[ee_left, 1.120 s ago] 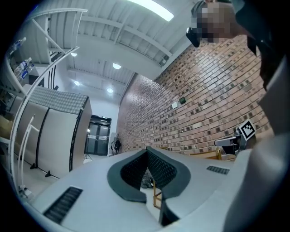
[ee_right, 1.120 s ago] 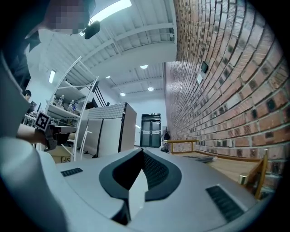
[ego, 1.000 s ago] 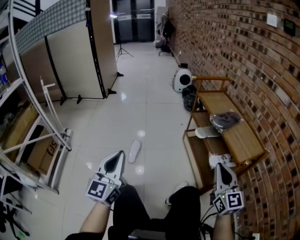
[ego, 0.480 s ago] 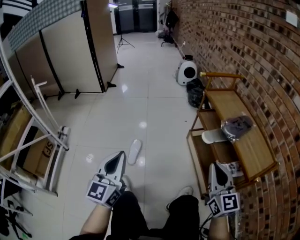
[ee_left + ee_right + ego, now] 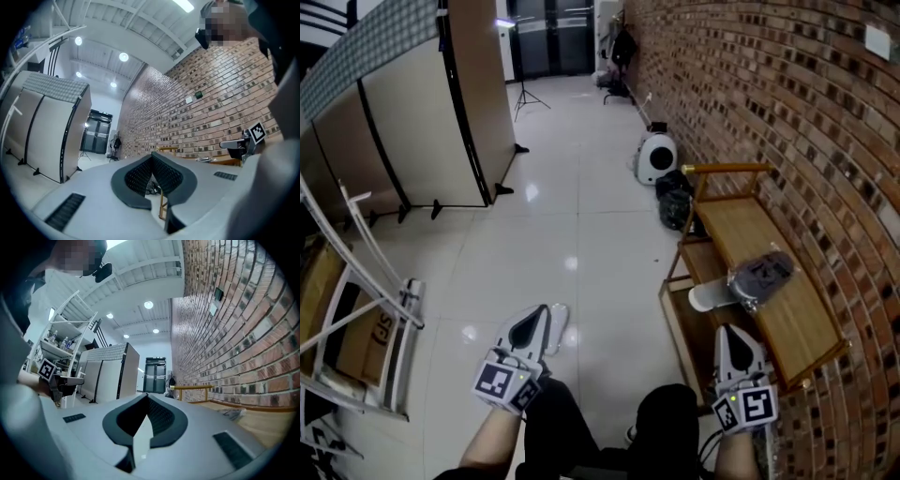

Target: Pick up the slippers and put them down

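A wooden bench lines the brick wall. Only the head view catches the white slipper on the floor, just beside the left gripper. Both it and the right gripper have jaws pressed together, empty.

The left hand-held gripper hides part of the floor slipper.

White left claw and right claw bear marker cubes.

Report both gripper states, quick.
Left gripper: closed, holding nothing.
Right gripper: closed, holding nothing.
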### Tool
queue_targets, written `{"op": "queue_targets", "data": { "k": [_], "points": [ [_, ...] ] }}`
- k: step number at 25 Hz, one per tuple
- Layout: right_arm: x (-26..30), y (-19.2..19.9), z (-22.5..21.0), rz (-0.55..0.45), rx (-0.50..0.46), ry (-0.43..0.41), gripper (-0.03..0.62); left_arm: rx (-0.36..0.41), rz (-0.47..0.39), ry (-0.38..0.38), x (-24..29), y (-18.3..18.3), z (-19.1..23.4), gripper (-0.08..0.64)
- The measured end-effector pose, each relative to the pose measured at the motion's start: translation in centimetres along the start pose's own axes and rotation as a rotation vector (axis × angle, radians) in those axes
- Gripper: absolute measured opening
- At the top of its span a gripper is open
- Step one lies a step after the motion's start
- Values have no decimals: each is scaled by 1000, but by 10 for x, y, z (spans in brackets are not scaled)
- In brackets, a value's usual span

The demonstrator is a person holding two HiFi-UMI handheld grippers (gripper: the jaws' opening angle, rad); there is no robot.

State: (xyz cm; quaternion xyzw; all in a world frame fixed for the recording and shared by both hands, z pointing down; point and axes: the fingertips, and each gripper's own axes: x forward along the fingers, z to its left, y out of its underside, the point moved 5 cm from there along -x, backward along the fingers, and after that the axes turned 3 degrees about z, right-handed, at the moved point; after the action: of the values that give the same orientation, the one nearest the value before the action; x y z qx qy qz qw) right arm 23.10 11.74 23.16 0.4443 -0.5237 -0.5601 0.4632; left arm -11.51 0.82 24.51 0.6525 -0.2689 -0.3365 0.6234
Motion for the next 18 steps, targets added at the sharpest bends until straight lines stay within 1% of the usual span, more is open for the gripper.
{"op": "queue_targets", "data": {
  "k": [5, 8, 14, 18],
  "points": [
    [-1, -11, -34, -13, -11, 99, 3, 5, -11, 104, 61, -5, -14, 3],
    [-9, -14, -48, -25, -12, 160, 3, 4, -25, 171, 89, -11, -26, 2],
    [-27, -17, -65, -41, -6, 267, 3, -4, -30, 289, 127, -14, -49, 3],
    [-49, -19, -68, -39, -12, 336, 3, -18, -32, 360, 140, -12, -68, 2]
  ]
}}
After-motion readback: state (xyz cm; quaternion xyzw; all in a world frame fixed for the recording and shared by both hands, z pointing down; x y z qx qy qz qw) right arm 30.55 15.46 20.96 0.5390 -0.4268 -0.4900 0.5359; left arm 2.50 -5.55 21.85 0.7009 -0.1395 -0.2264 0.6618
